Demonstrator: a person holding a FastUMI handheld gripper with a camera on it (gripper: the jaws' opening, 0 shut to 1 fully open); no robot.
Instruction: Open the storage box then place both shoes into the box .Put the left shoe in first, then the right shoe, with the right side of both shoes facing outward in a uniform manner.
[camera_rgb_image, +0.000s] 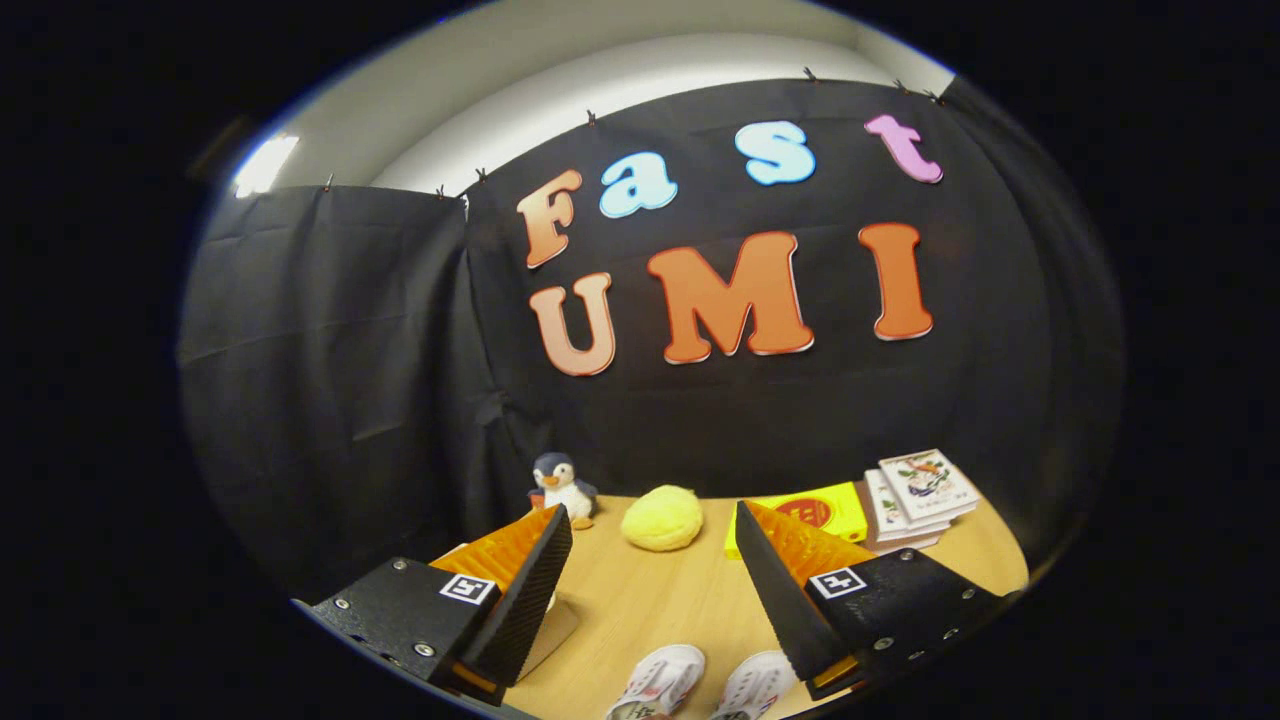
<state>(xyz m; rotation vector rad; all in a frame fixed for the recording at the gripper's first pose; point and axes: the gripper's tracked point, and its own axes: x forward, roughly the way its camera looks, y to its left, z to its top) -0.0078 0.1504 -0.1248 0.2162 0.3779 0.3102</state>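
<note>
Shoes: white pair, left-hand shoe (658, 682) and right-hand shoe (752, 686), side by side on wooden table (660, 600) at near edge, low between gripper (650, 570) fingers. Tongs wide, holding nothing, raised above table. Storage box: pale object (553, 625) behind left finger possibly box, cannot tell. Risks: which shoe is left unclear from toes alone, wrong order likely; box unopened means early grab wastes move; plush penguin (562, 488), yellow plush (662, 518), book stack (918, 497) at far edge, well apart, low snag risk.
</note>
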